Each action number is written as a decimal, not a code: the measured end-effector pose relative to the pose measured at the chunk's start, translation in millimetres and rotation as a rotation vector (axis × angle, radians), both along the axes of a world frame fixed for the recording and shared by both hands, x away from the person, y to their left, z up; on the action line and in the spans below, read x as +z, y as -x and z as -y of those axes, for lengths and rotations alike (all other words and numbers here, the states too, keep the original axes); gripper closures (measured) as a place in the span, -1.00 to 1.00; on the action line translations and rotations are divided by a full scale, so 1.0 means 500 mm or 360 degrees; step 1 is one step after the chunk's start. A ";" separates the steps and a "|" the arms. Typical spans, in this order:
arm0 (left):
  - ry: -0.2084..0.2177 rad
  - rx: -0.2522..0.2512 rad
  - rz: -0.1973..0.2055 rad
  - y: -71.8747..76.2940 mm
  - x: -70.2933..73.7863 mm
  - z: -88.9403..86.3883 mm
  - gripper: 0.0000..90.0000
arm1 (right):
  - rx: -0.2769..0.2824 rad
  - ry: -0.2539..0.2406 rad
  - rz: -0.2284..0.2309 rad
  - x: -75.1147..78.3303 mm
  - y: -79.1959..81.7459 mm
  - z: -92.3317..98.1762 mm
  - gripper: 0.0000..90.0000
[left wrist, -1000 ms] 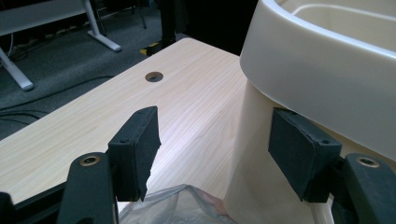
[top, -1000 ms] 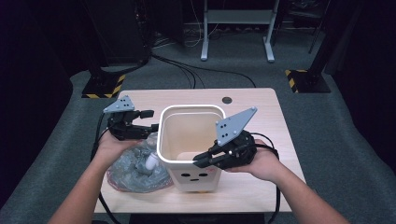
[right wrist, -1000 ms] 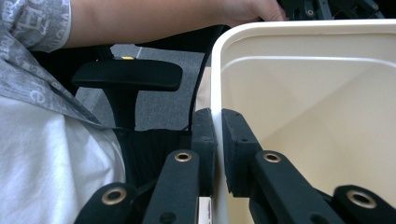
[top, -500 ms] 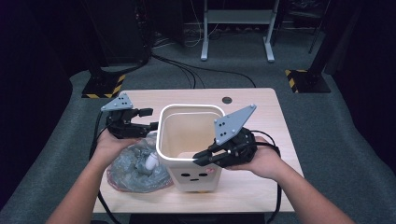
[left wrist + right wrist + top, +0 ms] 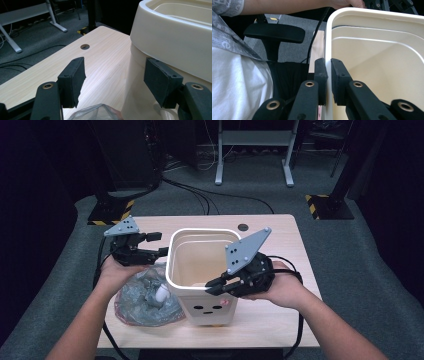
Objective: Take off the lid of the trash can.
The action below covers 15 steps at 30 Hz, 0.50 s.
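From above, the cream bin stands in the middle of the table. Your right gripper is clamped on the bin's near rim. Your left gripper hangs open just left of the bin, above a crumpled plastic bag.

In your left gripper view, the jaws stand wide apart with nothing between them; the bin rises at the right.

In your right gripper view, the two pads pinch the bin's rim, one inside, one outside.
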<state>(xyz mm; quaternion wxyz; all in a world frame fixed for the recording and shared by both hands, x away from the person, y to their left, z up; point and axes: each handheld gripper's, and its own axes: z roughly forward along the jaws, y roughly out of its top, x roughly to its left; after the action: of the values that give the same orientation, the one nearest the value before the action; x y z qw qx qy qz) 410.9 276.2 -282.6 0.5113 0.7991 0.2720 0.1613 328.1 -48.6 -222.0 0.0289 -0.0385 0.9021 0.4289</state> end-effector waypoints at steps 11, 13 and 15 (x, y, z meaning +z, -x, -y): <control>0.0045 0.0012 0.0003 0.000 0.011 -0.010 -0.27 | 0.0015 0.0048 0.0060 0.018 0.006 -0.011 0.85; 0.0047 0.0015 0.0008 0.000 0.012 -0.011 -0.27 | 0.0017 0.0029 0.0063 0.019 0.006 -0.009 0.86; 0.0050 0.0022 0.0011 0.001 0.014 -0.014 -0.27 | 0.0022 0.0017 0.0065 0.021 0.006 -0.008 0.86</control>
<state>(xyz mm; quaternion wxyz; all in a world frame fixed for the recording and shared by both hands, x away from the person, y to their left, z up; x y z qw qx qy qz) 410.5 283.0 -275.7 0.5235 0.7886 0.2783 0.1632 325.1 -44.6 -211.6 0.0443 -0.0535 0.9033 0.4234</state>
